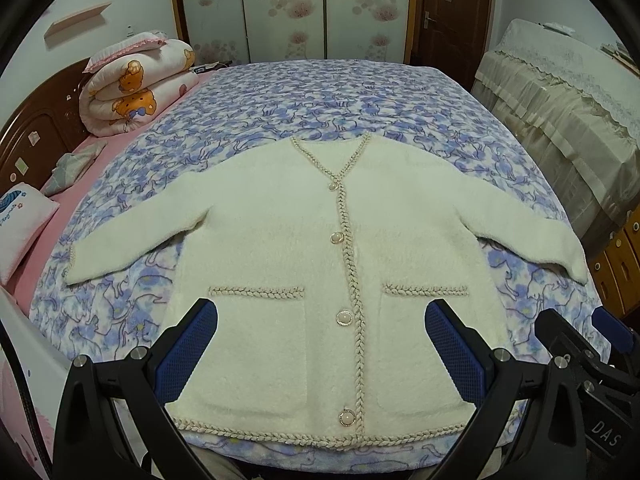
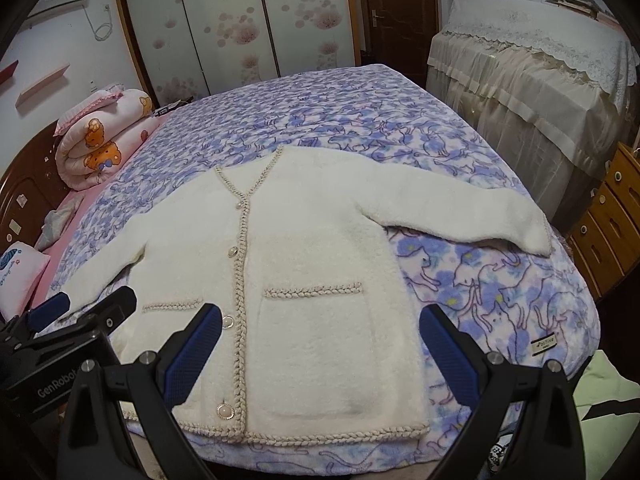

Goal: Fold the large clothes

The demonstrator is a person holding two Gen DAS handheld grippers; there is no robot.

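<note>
Garment: a cream fleece cardigan [image 1: 280, 240] lies flat, front side up, on the near half of the bed [image 1: 320, 92], hem toward the cameras and V-neck away from them.
Sleeves: both are spread outward; the left sleeve [image 1: 132, 236] and right sleeve [image 2: 460, 212] angle down toward the bed's side edges.
Fastening: the front is buttoned, with four pearl-like buttons [image 1: 344, 317] along a braided beige placket.
Trim: the same braid edges the neckline, the hem and the tops of two patch pockets [image 2: 316, 292].
Bed cover: a blue and lilac cat-print blanket [image 2: 500, 288] lies under the cardigan.
Left claw [image 1: 320, 344]: released, blue pads wide apart, hovering over the lower front of the cardigan and grasping nothing.
Right claw [image 2: 320, 344]: released likewise, over the right-hand pocket near the hem, empty.
Surroundings: a rolled bear-print quilt [image 1: 136, 84] sits at the headboard end; a lace-covered cabinet [image 2: 532, 64] stands beside the bed.
</note>
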